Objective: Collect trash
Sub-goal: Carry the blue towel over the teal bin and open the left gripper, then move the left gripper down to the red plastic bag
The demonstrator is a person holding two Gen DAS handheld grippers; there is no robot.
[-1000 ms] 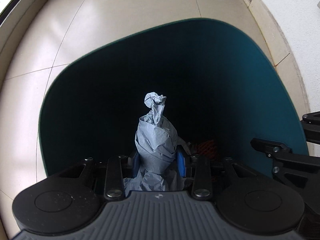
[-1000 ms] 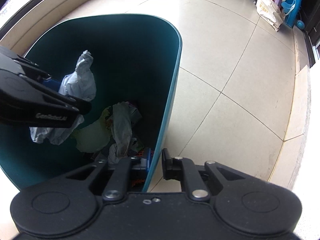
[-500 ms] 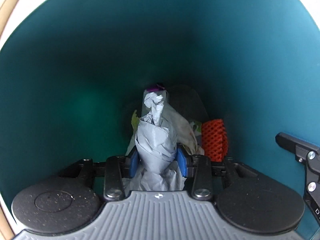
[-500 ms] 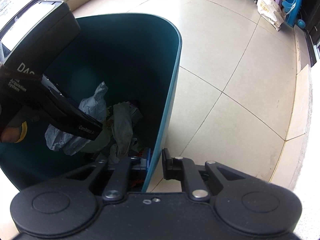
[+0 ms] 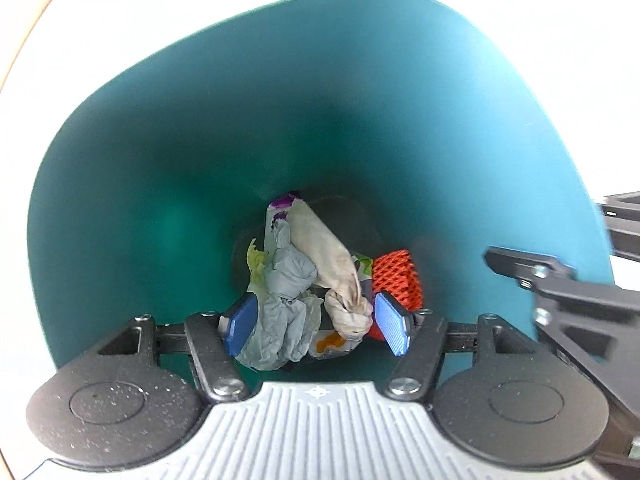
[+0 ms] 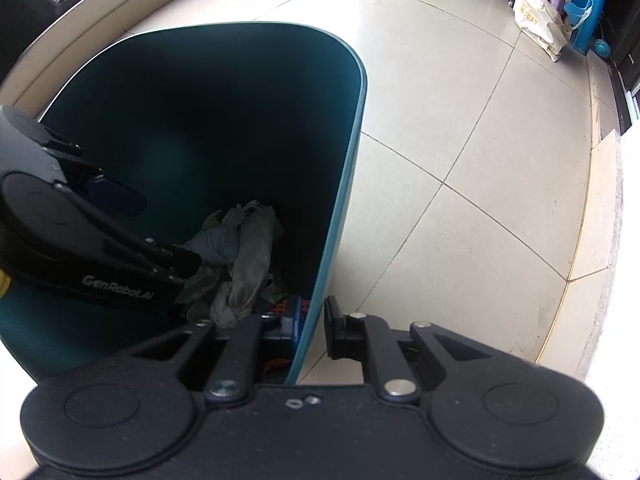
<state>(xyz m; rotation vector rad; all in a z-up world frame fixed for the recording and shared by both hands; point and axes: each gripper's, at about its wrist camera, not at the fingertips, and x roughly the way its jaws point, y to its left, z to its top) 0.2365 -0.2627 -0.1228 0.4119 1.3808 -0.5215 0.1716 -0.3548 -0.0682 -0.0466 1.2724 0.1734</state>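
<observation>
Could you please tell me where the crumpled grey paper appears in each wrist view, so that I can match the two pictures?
Left wrist view: the crumpled grey paper lies low in the centre, at the bottom of the teal bin, between the open left gripper's blue pads.
Right wrist view: the paper is left of centre, deep in the bin, just beyond the left gripper's tip.
Shared landmark: the orange mesh, seen also at.

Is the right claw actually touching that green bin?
Touching. In the right wrist view, the right claw straddles the teal bin wall: one blue pad lies against the inside face, the other finger sits at the outside, clamping the rim.
</observation>
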